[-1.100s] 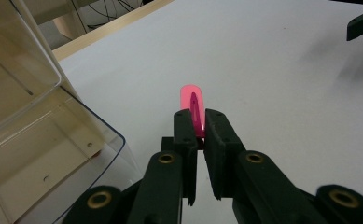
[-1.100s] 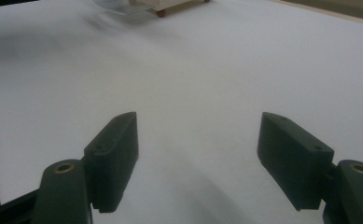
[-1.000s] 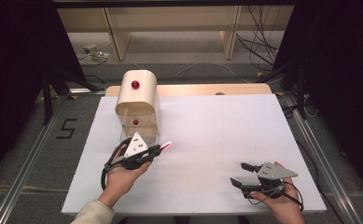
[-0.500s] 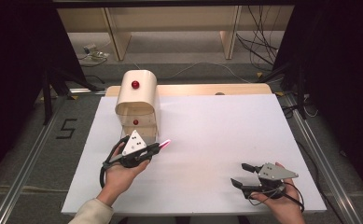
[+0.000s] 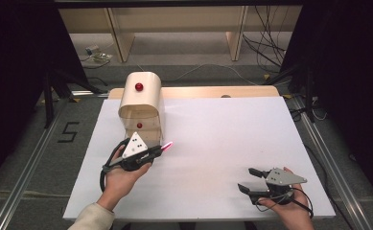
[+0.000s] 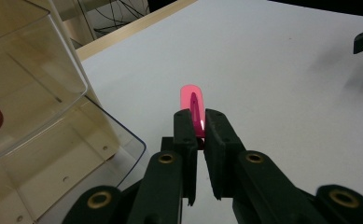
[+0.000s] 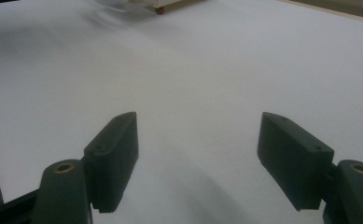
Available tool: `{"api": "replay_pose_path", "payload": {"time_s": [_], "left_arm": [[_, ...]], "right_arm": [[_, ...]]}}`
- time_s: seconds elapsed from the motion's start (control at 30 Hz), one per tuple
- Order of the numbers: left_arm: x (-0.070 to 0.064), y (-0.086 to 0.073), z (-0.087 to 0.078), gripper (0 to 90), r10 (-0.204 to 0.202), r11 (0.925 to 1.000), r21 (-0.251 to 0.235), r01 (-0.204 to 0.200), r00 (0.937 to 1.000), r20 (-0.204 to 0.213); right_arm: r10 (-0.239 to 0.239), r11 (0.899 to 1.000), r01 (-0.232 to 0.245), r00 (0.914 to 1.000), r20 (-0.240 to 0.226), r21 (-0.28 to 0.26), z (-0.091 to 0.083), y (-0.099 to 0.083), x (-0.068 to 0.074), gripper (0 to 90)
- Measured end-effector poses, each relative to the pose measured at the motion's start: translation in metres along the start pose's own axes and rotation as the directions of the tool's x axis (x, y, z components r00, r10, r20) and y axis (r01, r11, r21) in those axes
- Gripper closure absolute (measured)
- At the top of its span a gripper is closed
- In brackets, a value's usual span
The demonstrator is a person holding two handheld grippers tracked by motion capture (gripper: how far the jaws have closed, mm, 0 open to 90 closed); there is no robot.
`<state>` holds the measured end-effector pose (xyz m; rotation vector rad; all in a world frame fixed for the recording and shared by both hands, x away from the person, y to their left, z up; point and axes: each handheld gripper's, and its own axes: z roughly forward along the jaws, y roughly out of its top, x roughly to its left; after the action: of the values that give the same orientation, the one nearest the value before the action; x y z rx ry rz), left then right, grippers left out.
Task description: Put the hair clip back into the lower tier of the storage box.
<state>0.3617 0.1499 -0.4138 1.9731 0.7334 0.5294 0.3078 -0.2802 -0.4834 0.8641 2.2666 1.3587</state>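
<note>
You are working over a white tabletop [image 5: 222,124] that is lying wide and bare across its middle and right, leaving plenty of open room between your two hands. Its far edge is showing a strip of pale wood [image 5: 208,92], and dark floor with metal rails is running along both sides.

Your left gripper [image 5: 161,150] is hovering near the left part of the table, just in front of a small cabinet [image 5: 142,106], and its jaws are clamped on a slim pink object [image 6: 192,106]. In the left gripper view that pink piece is sticking out beyond the black jaws, smooth, glossy and rounded at its far end, with a dark slot running along it; what it is exactly cannot be told. It is pointing toward the table's open centre, above the white surface.

The cabinet is standing at the table's far left, cream coloured with a rounded top and two round red knobs [image 5: 139,86], one above the other. In the left gripper view its clear plastic drawers [image 6: 39,121] are looking see-through with rounded corners, and nothing can be seen lying in the lower one.

Your right gripper [image 5: 247,180] is sitting near the front right corner, well apart from the left, with its jaws spread wide and nothing between them. In the right gripper view the matte black pads [image 7: 116,154] are framing only plain white tabletop.
</note>
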Motion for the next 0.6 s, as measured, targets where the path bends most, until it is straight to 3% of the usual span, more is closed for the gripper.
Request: {"api": "replay_pose_path", "payload": {"time_s": [0.6], "left_arm": [[0.0099, 0.0016, -0.0096, 83.2, -0.024, 0.9997, -0.011, 0.024, 0.9995, -0.022]], "right_arm": [[0.001, 1.000, -0.001, 1.0000, 0.000, 0.000, 0.0000, 0.0001, 0.0001, 30.0]]}}
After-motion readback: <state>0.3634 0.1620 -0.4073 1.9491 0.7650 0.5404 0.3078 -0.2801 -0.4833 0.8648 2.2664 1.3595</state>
